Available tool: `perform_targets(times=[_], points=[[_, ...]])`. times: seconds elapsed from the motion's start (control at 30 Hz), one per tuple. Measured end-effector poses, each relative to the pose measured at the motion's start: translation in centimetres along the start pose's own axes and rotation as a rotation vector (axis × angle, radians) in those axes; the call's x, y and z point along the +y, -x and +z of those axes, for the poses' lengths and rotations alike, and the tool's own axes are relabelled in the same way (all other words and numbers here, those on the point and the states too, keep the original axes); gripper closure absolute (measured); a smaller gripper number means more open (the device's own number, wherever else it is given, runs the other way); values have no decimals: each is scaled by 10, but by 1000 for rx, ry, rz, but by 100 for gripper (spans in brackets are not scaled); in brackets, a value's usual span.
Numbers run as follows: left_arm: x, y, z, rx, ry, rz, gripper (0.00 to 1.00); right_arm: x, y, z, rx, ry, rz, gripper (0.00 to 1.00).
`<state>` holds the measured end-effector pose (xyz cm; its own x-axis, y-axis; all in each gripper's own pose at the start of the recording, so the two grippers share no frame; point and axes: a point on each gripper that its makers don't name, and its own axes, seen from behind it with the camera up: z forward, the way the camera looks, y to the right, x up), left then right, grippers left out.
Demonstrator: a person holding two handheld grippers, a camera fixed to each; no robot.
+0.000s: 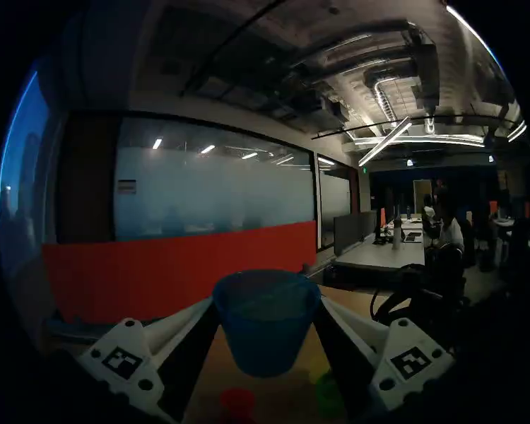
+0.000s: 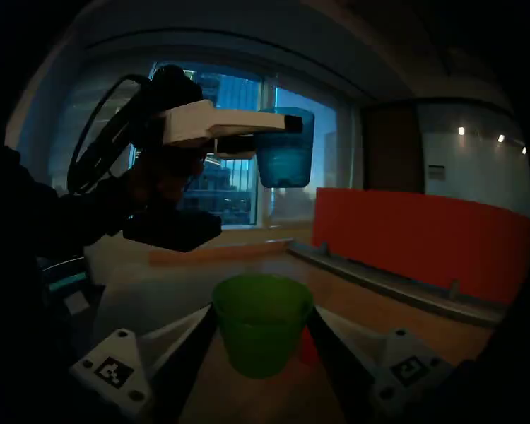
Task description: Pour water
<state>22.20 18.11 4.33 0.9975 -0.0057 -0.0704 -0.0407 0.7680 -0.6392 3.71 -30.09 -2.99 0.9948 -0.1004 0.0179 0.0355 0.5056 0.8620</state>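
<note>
right gripper view: my left gripper (image 2: 287, 134) clamps the blue cup (image 2: 285, 159) higher than the green cup (image 2: 262, 321) my right gripper (image 2: 262, 311) grips, presumably for pouring downward.

Both views are dim and underexposed. In the left gripper view, light comes from ceiling strip lights (image 1: 385, 141) at 2 o'clock and a pale glow off the frosted glass wall (image 1: 215, 184) toward 10 o'clock, while the desks (image 1: 378, 254) at 3 o'clock sink into near-black. In the right gripper view, bluish daylight from the window (image 2: 230, 177) at 11 o'clock backlights the left gripper (image 2: 283, 138) into a silhouette, and the blue cup (image 2: 286, 166) glows translucent. The green cup (image 2: 262, 325) at 6 o'clock is softly lit and slightly blurred. Straight lines bow toward the edges, where the picture darkens.
</note>
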Motion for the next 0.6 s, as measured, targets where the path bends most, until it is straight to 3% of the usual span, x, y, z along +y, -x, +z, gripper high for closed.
perform_targets(times=[0.17,0.6], points=[[1,2,-1,3,8,0,14,2,-1,-1,1,5,9,10],[-9,25,-13,-24,-22,27,14,22,-1,-14,-3,55,17,10]])
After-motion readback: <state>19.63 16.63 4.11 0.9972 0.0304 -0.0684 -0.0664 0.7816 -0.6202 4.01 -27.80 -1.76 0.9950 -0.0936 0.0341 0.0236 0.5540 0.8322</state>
